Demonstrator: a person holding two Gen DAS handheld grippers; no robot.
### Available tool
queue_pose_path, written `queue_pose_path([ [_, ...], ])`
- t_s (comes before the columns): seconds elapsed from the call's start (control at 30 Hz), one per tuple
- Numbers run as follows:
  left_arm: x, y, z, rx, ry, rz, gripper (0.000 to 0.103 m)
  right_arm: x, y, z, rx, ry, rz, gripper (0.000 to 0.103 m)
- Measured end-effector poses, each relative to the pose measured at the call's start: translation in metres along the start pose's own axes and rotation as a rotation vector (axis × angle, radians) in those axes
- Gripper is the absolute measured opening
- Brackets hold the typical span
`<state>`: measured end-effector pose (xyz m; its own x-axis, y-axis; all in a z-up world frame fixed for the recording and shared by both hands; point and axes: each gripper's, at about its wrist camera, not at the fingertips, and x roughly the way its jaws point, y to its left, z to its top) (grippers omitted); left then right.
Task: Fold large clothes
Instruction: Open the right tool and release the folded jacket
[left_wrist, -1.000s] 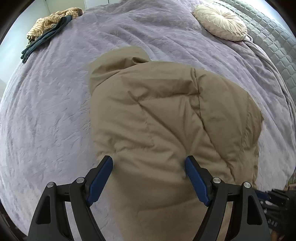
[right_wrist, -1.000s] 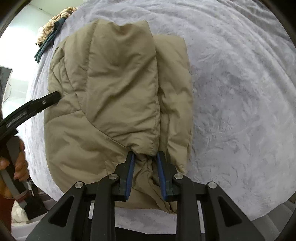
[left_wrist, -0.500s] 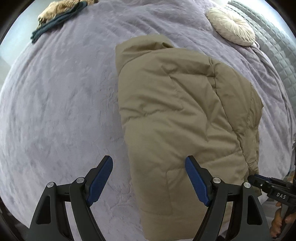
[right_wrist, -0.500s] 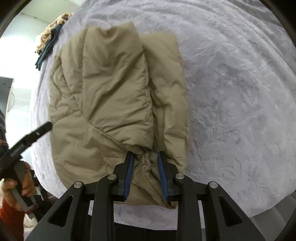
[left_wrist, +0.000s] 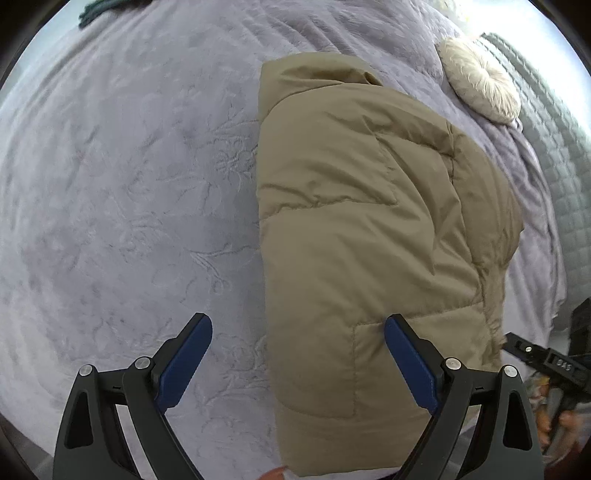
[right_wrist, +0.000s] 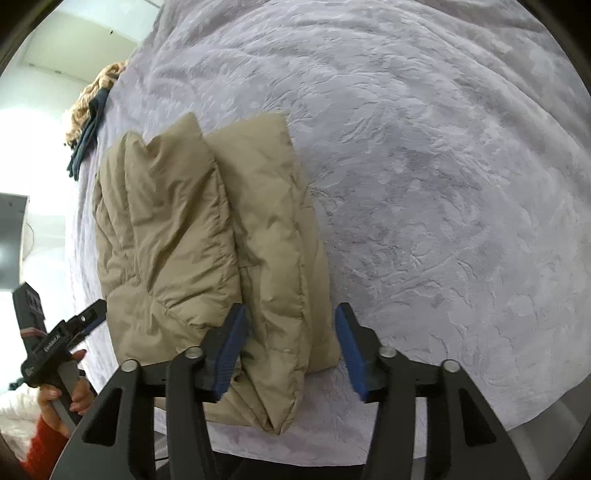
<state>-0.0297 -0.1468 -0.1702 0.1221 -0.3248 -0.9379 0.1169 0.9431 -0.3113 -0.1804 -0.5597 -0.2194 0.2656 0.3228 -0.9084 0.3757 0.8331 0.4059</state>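
Right gripper (right_wrist: 290, 347): jaws opening, the jacket's near hem between them, pads no longer pinching.
Left gripper (left_wrist: 297, 363): jaws opening wide, empty, astride the jacket's near left edge.
Jacket (left_wrist: 369, 240): tan, quilted, folded lengthwise on the bed (left_wrist: 122, 177).
Handling: judged light, soft, springy, slick; likely to puff open.
Hold: near hem corners, through all layers.
Far: cushion (left_wrist: 480, 85).

Both the left gripper (left_wrist: 297, 356) and right gripper (right_wrist: 291, 347) are opening, fingers spread.
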Motion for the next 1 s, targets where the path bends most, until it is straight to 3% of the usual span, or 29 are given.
queue_pose_path([
  [0.17, 0.004, 0.013, -0.002, -0.041, 0.028, -0.080, 0.095, 0.004, -0.001, 0.003, 0.026, 0.001, 0.050, 0.081],
  [0.37, 0.009, 0.019, 0.003, -0.036, 0.053, -0.131, 0.095, 0.013, -0.005, 0.012, 0.010, 0.014, 0.132, 0.084],
  [0.4, 0.011, 0.018, 0.004, -0.033, 0.057, -0.142, 0.096, 0.016, -0.006, 0.015, 0.013, 0.021, 0.152, 0.095],
  [0.47, 0.016, 0.017, 0.007, -0.032, 0.071, -0.170, 0.102, 0.021, -0.009, 0.019, 0.025, 0.011, 0.197, 0.103],
  [0.63, 0.024, 0.018, 0.012, -0.041, 0.096, -0.236, 0.102, 0.033, -0.010, 0.033, 0.027, 0.035, 0.233, 0.103],
  [0.83, 0.046, 0.028, 0.026, -0.077, 0.152, -0.404, 0.102, 0.057, -0.007, 0.054, -0.016, 0.102, 0.287, 0.103],
  [1.0, 0.076, 0.033, 0.036, -0.113, 0.175, -0.479, 0.102, 0.091, -0.007, 0.075, -0.061, 0.165, 0.288, 0.103],
])
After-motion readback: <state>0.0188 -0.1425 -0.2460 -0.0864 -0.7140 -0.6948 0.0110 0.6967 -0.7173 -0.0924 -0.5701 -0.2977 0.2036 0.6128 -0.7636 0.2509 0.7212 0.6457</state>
